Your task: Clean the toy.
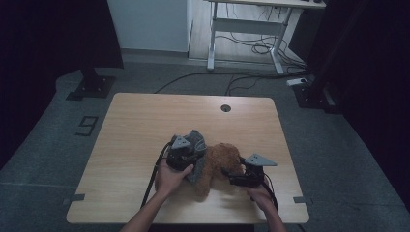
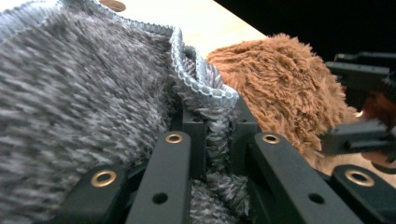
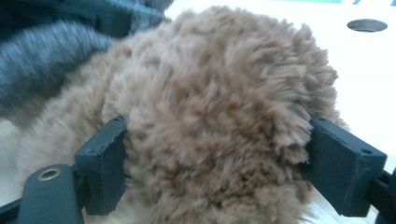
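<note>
High view dim, room edges near black; desk [image 1: 145, 125] evenly lit, soft shadows. Gripper views: far desk edge overexposed, grey cloth [image 2: 70, 93] and brown plush [image 3: 210, 116] motion-blurred.

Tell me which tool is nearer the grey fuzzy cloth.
Left. The left tool pinches the grey fuzzy cloth at its hemmed edge; the right tool sits apart, its jaws straddling the brown plush toy.

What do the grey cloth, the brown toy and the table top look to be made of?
Grey cloth: soft fleece-like pile, going by the mottled fuzz and stitched hem. Brown toy: long, shaggy synthetic plush, likely stuffed. Table: pale wood or wood-look laminate, matte, with faint grain; which of the two cannot be told.
</note>
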The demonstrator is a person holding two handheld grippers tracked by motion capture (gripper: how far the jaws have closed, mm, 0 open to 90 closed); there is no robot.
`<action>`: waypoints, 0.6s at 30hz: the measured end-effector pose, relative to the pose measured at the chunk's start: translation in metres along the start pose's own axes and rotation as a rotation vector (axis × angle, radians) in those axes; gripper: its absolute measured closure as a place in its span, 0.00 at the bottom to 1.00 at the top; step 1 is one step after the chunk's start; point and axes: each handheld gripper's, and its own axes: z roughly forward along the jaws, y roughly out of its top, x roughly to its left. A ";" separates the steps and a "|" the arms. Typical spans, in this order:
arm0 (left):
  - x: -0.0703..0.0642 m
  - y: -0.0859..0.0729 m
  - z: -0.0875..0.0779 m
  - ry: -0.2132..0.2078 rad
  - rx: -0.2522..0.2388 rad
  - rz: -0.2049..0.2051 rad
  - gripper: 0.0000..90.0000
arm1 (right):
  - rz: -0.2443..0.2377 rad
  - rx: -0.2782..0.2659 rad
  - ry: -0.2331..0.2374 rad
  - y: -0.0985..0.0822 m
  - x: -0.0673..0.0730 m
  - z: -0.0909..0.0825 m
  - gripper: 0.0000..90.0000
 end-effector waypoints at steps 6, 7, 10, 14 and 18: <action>-0.003 -0.001 0.001 0.007 -0.025 -0.005 0.90 | 0.045 0.031 -0.042 0.005 0.004 0.012 0.16; -0.002 0.001 0.001 -0.001 -0.028 -0.016 0.90 | 0.041 0.039 -0.054 0.004 0.005 0.014 0.20; -0.008 0.014 -0.001 -0.028 -0.032 -0.032 0.89 | 0.041 0.035 -0.070 0.002 0.006 0.013 0.28; -0.044 0.036 0.009 -0.052 -0.035 0.075 0.89 | 0.033 0.006 -0.089 0.000 0.009 0.013 0.33; -0.080 0.051 0.032 -0.086 -0.022 0.140 0.89 | -0.016 -0.015 -0.102 -0.002 0.015 0.012 0.38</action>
